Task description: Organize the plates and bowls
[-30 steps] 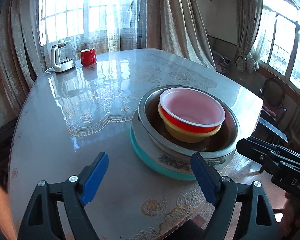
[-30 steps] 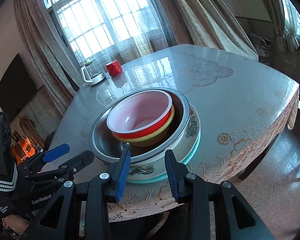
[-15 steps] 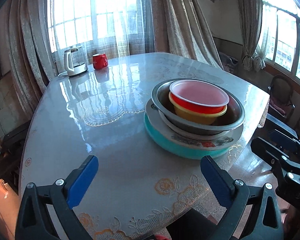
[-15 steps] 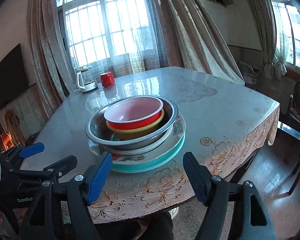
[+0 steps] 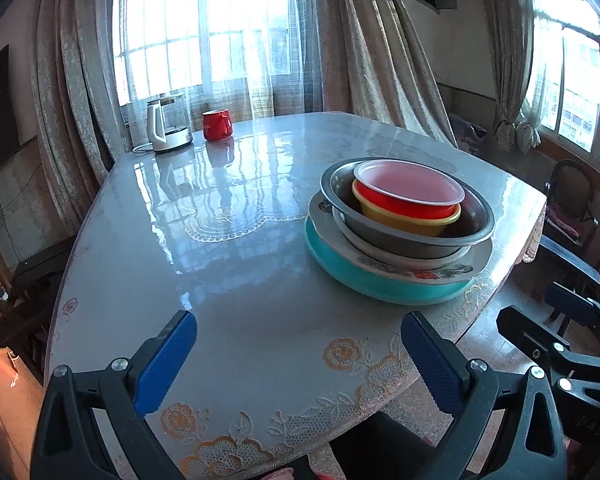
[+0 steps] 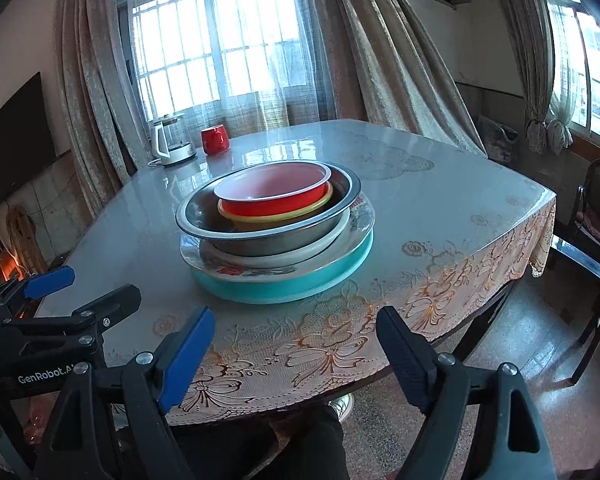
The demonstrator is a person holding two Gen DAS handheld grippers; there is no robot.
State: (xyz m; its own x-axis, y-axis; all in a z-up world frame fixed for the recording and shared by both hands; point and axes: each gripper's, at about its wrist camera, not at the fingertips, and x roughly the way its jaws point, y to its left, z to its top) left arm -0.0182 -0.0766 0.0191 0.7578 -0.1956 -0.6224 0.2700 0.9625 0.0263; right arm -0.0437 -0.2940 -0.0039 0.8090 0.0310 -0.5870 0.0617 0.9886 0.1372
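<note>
While I look along both tools, the stack of dishes stands on the bench [image 5: 228, 280], near its front right corner. At the bottom of the stack is a teal plate [image 5: 364, 280], on it a flowered plate [image 5: 452, 270], then a white dish [image 5: 380, 250], then a steel bowl [image 5: 380, 228]. Inside the steel bowl sits a yellow bowl [image 5: 404, 222], and a red bowl [image 5: 404, 200] is nested in the yellow one. The left gripper [image 5: 298, 354] hangs above the front of the bench, to the left of the stack and apart from it; its fingers [image 5: 166, 360] stand wide with only bare bench between them. The right gripper [image 6: 296, 352] is just in front of the stack, over the lace edge of the bench; its fingers [image 6: 186, 354] have just been opening and now stand wide, holding nothing and touching no dish. Far behind the stack, at the back edge by the window, are a kettle [image 5: 166, 128] and a red mug [image 5: 217, 125].
</note>
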